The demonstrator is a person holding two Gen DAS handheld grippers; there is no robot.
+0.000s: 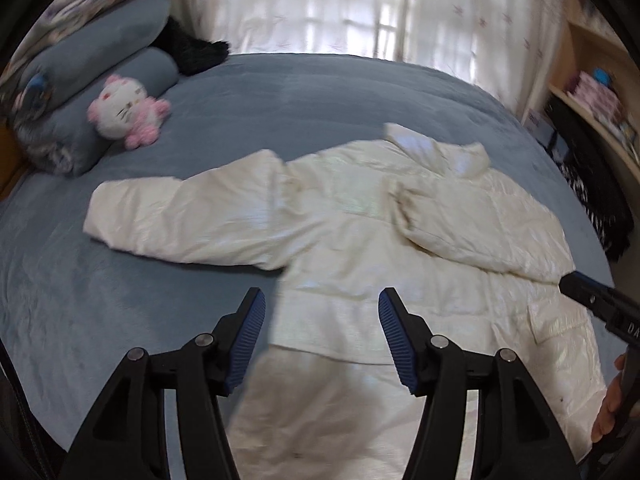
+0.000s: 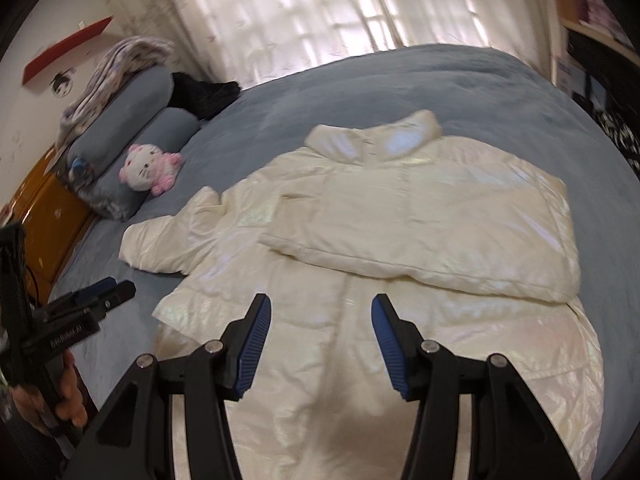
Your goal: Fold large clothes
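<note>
Left gripper point(image 1: 322, 330) jaws apart, nothing between, hovering over hem area of white puffer jacket point(image 1: 360, 240); right gripper point(image 2: 318, 332) same, apart and empty, above lower front panel

Jacket spread flat on blue bed point(image 1: 260, 100) just ahead of both, collar at far end

Progress, judged: early. Sleeve ahead-right already folded across chest; sleeve ahead-left point(image 1: 180, 212) lying out straight, unfolded. Body fold not started

Plush toy point(image 1: 128, 110) and pillows point(image 1: 100, 40) far ahead-left, well clear

Near hem cut off behind fingers, motion blur throughout, zipper state unreadable
</note>
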